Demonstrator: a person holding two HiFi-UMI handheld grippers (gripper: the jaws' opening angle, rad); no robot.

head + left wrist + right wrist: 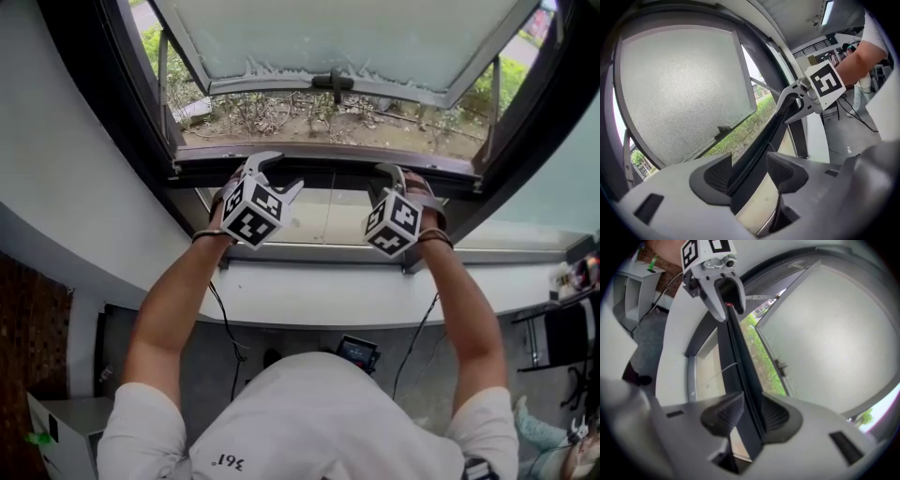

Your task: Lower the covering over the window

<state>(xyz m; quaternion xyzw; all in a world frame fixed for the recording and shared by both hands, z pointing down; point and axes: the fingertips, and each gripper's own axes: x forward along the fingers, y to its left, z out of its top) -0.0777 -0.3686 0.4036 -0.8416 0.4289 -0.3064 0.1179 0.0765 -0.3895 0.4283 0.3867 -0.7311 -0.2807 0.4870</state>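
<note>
Dark bar btwn L gripper, R gripper jaws.

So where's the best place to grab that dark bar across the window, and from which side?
Across its thin section, from the room side, one grip either side of its middle: the dark bar is long, slim and level, so two spaced grips should keep it even. The right gripper clamps it so; the left gripper straddles it, not yet pressing.

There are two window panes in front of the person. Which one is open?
The upper frosted pane: it is swung outward, and plants show under its lower edge. The clear pane below the dark bar lies flat in its frame.
</note>
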